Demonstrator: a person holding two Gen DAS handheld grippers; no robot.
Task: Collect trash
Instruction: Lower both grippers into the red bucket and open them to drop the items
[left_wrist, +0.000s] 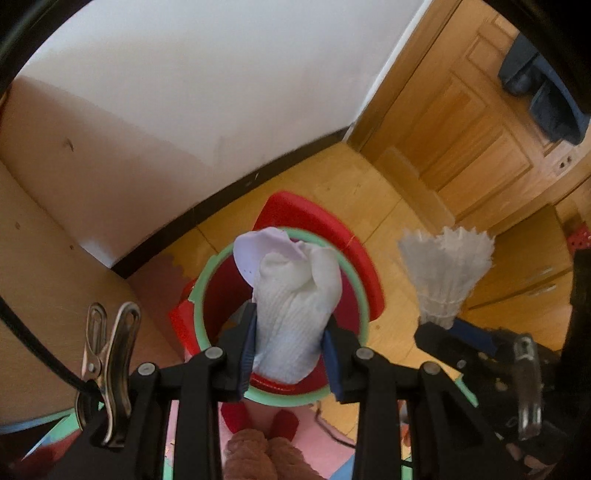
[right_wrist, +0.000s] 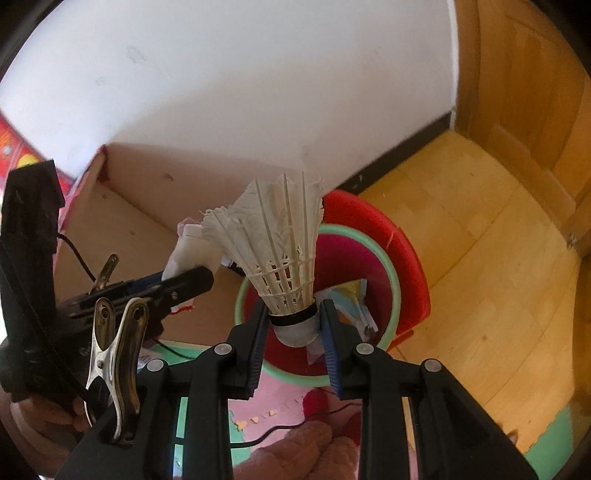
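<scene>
- The left gripper (left_wrist: 290, 345) is clamped on a white knitted cloth (left_wrist: 291, 317); both blue pads press its sides, and the cloth bulges up above the fingers.
- A piece of white paper (left_wrist: 258, 251) pokes out behind the top of the cloth; whether it is part of the same bundle is hard to tell.
- The right gripper (right_wrist: 293, 334) is closed on a white shuttlecock (right_wrist: 275, 243), gripping it at the rounded cork base, with the feathers pointing up and away from the fingers. Several feathers look frayed at the tips.
- Each gripper shows in the other's view: the right gripper (left_wrist: 436, 330) with the shuttlecock (left_wrist: 447, 273) sits to the right of the left one, and the left gripper (right_wrist: 192, 280) with the cloth (right_wrist: 190, 251) sits to the left of the right one.
- A red bin (left_wrist: 354, 258) with a light green rim (left_wrist: 360, 291) stands on the wooden floor (left_wrist: 369, 192) just beside a cardboard box (right_wrist: 125, 218), near the white wall (left_wrist: 184, 92).
- Both held items hang above the bin's mouth.
- Inside the bin lie crumpled bits of coloured paper (right_wrist: 356, 299).
- The bin (right_wrist: 402, 258) has a red lid part standing up behind its rim.
- Foam floor mats (right_wrist: 273, 402) in pink and green lie in front of the bin.
</scene>
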